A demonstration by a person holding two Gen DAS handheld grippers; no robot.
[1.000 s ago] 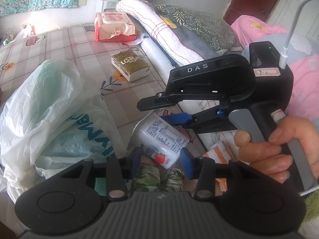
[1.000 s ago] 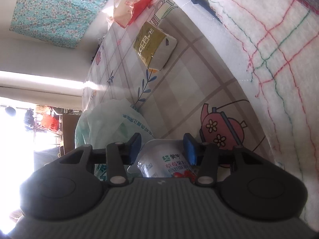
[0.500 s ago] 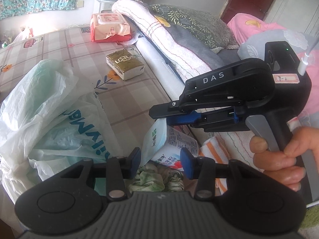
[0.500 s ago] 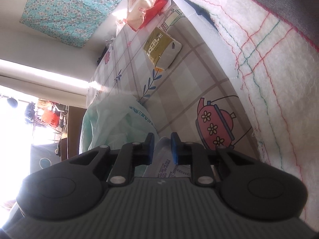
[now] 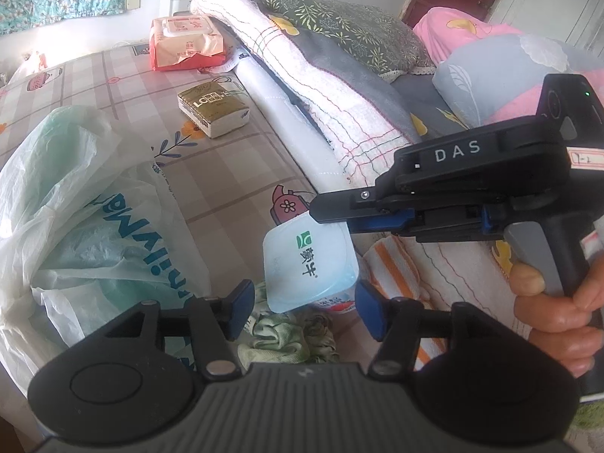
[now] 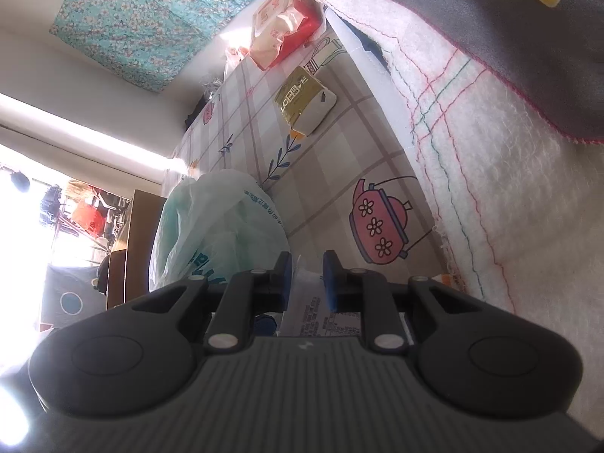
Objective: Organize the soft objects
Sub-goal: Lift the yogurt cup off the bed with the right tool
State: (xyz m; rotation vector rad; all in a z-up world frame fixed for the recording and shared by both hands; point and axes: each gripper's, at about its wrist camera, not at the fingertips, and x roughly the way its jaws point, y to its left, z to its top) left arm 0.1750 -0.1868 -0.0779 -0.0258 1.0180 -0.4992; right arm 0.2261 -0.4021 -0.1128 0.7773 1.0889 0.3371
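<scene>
Above checked bedding [image 5: 226, 173], right tool [image 5: 324, 213] seemingly pinches milk pouch [image 5: 307, 264]; left tool [image 5: 302, 311] opening below.

White soft milk pouch [image 5: 307, 264] with green logo, hanging tilted above bed, pinched at top edge

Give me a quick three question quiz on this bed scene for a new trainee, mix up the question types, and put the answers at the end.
1. True or false: the right gripper is shut on the white milk pouch.
2. Which item lies nearest the white plastic bag on the checked sheet? A) gold tissue pack B) red wipes pack C) pink pillow
3. Fill in: the left gripper has jaws that are ____, its pads clear of the pouch.

Key
1. True; the pouch hangs pinched at its upper edge.
2. A
3. opening
</scene>
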